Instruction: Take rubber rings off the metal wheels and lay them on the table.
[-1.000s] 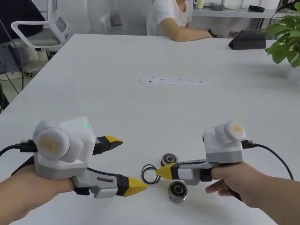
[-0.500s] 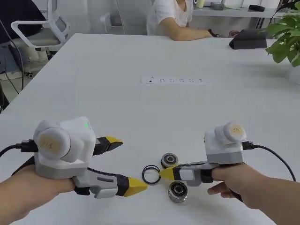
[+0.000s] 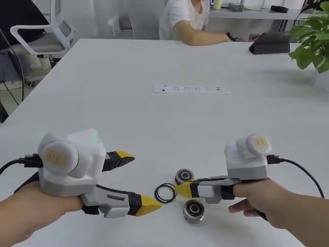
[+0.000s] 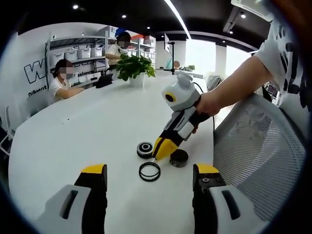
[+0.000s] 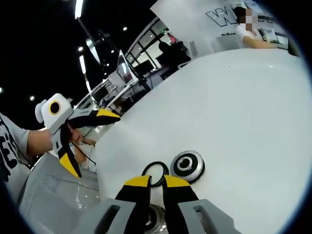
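Observation:
A loose black rubber ring [image 3: 165, 193] lies flat on the white table [image 3: 154, 123]. Two metal wheels flank it, one just beyond [image 3: 184, 176] and one nearer me [image 3: 194, 210]. My right gripper [image 3: 180, 190] is shut and empty, its yellow tips just right of the ring. My left gripper [image 3: 140, 180] stands open to the ring's left, holding nothing. The left gripper view shows the ring [image 4: 149, 171] ahead between the jaws, both wheels [image 4: 145, 149] [image 4: 178, 158] and the right gripper [image 4: 165, 147]. The right gripper view has the ring [image 5: 155, 173] and a wheel [image 5: 187, 165] beyond my shut tips [image 5: 156, 181].
A white power strip [image 3: 191, 89] lies mid-table. At the far end sits a person [image 3: 187, 20], with a black case [image 3: 270, 43] and a green plant [image 3: 311, 36] at the right. An office chair [image 3: 46, 36] stands at the far left.
My right gripper has drawn back a little to the right, off the ring. The ring, the wheels and the left gripper have stayed put.

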The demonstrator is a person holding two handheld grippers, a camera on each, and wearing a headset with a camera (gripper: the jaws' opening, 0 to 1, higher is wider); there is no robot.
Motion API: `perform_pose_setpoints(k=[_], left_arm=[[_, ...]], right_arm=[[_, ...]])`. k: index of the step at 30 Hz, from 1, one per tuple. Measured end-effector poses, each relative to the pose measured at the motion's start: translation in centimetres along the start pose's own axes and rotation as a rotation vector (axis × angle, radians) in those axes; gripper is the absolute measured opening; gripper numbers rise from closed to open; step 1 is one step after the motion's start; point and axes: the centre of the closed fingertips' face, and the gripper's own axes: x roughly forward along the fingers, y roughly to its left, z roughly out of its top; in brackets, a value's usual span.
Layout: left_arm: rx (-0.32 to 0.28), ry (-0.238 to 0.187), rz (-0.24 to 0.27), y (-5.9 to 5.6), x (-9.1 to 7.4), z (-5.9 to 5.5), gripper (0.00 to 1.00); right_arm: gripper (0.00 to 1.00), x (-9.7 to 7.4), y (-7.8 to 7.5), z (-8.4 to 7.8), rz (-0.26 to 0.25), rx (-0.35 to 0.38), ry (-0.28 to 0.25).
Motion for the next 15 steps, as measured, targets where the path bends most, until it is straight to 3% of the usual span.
perform_pose_setpoints(k=[15], left_arm=[[-0.013, 0.007, 0.006, 0.7, 0.2, -0.1, 0.68]], right_arm=[[0.08, -1.6, 0.3, 1.8, 0.016, 0.007, -0.061]])
